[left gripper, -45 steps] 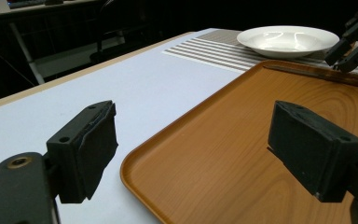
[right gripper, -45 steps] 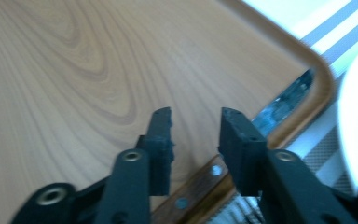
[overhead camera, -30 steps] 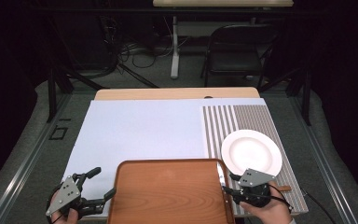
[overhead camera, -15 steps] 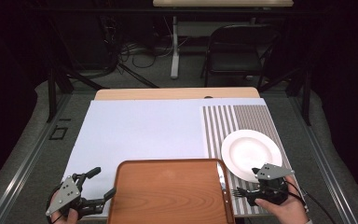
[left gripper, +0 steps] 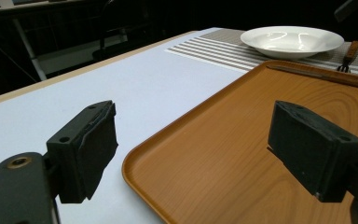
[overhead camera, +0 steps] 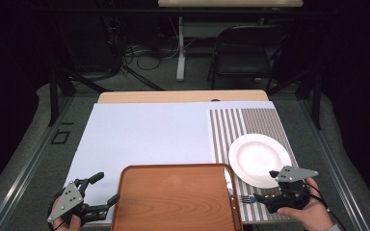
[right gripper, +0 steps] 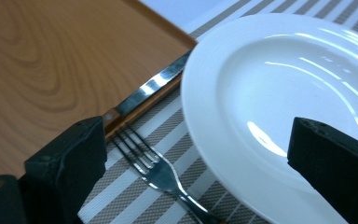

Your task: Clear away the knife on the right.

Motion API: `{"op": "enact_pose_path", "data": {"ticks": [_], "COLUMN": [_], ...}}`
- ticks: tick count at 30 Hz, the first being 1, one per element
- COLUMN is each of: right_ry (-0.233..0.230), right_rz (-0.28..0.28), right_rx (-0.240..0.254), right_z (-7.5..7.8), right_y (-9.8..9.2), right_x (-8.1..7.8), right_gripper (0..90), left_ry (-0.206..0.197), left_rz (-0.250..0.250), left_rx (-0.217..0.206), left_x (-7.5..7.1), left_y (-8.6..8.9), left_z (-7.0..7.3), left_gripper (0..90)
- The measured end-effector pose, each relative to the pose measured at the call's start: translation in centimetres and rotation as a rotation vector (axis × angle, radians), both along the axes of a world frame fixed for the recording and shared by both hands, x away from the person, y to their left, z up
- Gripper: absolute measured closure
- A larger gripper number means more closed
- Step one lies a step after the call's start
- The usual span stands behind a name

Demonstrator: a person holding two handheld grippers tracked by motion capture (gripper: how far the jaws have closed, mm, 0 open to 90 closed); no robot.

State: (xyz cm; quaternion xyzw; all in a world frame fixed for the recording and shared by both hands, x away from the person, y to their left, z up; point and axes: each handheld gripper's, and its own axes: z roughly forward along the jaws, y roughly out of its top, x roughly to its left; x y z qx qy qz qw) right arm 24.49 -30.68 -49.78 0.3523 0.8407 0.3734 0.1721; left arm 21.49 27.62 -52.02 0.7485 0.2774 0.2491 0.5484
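A brown wooden tray (overhead camera: 173, 202) lies at the near edge of the table. A knife (overhead camera: 229, 183) rests along its right rim. Just right of it, a fork (overhead camera: 248, 198) lies on the striped placemat (overhead camera: 241, 125), beside a white plate (overhead camera: 260, 159). My right gripper (overhead camera: 269, 188) points left at the fork; its jaws have just been opening and stand open. In the right gripper view the fork (right gripper: 158, 172) lies on the mat below the gripper (right gripper: 196, 163), not pinched. My left gripper (overhead camera: 105, 188) is open at the tray's left edge, with the tray corner (left gripper: 168, 154) between its jaws.
A pale blue sheet (overhead camera: 144, 134) covers the table's left and middle. Behind the table stand a black folding chair (overhead camera: 245, 53) and a white stand (overhead camera: 180, 48) with cables on the floor. A dark frame rail (overhead camera: 58, 101) runs along the left side.
My right gripper has drawn back to the right, away from the tray's rim, and its jaws have opened. The fork now lies uncovered on the placemat. The left gripper has not moved.
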Motion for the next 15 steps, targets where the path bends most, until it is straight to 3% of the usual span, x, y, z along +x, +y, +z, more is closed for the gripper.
{"op": "enact_pose_path", "data": {"ticks": [6,12,15], "right_ry": [0.016,0.032,0.008], "right_rz": [-0.020,0.000,0.022], "right_rx": [-0.021,-0.105,-0.158], "right_z": [0.01,0.06,0.22], "right_y": [-0.43,-0.79,-1.03], "right_x": [0.52,0.77,0.85], "right_gripper": [4.3,4.6,8.4], "left_ry": [0.000,-0.001,-0.001], "left_rz": [0.000,-0.002,-0.002], "left_rx": [0.001,0.003,0.005], "left_x": [0.01,0.01,-0.01], "left_y": [0.01,-0.03,-0.05], "left_z": [0.00,0.00,0.01], "left_gripper": [15.2,15.2,15.2]}}
